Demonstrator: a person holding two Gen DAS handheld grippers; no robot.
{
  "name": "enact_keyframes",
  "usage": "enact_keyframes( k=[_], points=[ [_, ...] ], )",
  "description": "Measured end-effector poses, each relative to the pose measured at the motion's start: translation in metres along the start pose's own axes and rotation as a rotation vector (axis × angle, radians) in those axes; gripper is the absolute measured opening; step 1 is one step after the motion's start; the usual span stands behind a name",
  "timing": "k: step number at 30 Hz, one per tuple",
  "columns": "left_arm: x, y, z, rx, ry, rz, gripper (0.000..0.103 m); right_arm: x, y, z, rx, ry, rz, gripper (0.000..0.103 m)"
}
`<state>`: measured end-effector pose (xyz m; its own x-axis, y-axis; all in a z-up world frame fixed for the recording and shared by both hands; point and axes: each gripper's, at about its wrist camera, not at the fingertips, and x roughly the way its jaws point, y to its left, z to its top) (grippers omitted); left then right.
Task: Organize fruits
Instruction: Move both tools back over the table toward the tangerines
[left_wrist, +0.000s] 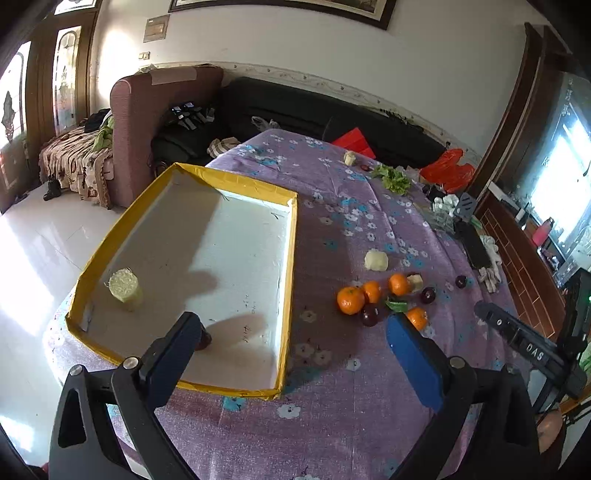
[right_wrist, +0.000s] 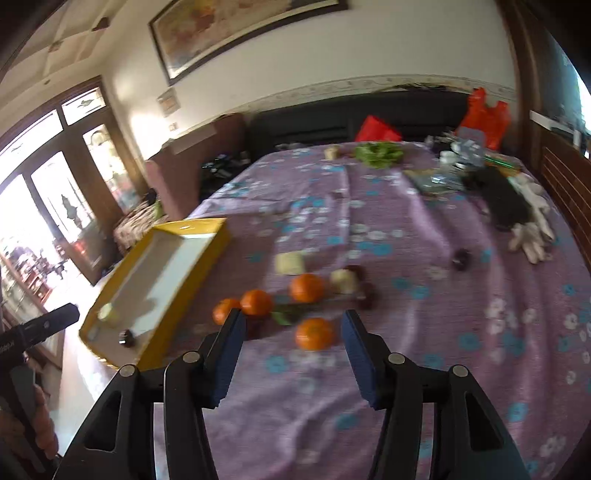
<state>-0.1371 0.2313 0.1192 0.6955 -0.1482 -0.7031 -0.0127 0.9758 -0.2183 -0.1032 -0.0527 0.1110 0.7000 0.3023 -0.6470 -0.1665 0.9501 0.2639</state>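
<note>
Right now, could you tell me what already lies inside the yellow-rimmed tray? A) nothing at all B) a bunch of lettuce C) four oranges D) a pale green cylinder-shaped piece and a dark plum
D: the tray holds a pale green cylindrical piece near its left wall and a dark plum near its front edge, while the oranges sit outside on the purple cloth.

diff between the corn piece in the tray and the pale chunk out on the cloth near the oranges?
The corn piece stands upright inside the yellow-rimmed tray, near its left wall; the pale chunk lies loose on the purple cloth, just beyond the oranges. The corn piece is a yellow-green cylinder with a kernel-textured top; the chunk is whiter and lumpier. Both sit untouched, clear of the open left gripper.
</note>
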Motion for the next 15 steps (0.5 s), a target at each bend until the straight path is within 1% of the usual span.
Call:
enact_keyframes(
  k=[3,5,6,7,9,12,15],
  points=[
    [0.014,-0.007,-0.003,0.005,0.031,-0.008,0.100,0.017,-0.028,0.000,0.072,0.042,0.016,0.059],
    [0.028,-0.013,-0.005,0.013,0.062,-0.036,0.100,0.029,-0.035,-0.001,0.092,0.070,0.028,0.059],
    [0.033,-0.017,-0.005,0.026,0.073,-0.037,0.099,0.036,-0.035,-0.002,0.090,0.084,0.033,0.059],
    [0.040,-0.022,-0.005,0.048,0.083,-0.037,0.095,0.044,-0.037,-0.002,0.080,0.101,0.041,0.059],
    [0.048,-0.027,-0.004,0.063,0.095,-0.051,0.089,0.060,-0.035,-0.004,0.058,0.140,0.055,0.059],
    [0.064,-0.031,0.004,0.049,0.119,-0.090,0.089,0.084,-0.026,-0.008,0.002,0.178,0.065,0.059],
    [0.082,-0.046,0.008,0.095,0.130,-0.070,0.088,0.100,-0.018,-0.013,-0.054,0.191,0.053,0.059]
  ],
)
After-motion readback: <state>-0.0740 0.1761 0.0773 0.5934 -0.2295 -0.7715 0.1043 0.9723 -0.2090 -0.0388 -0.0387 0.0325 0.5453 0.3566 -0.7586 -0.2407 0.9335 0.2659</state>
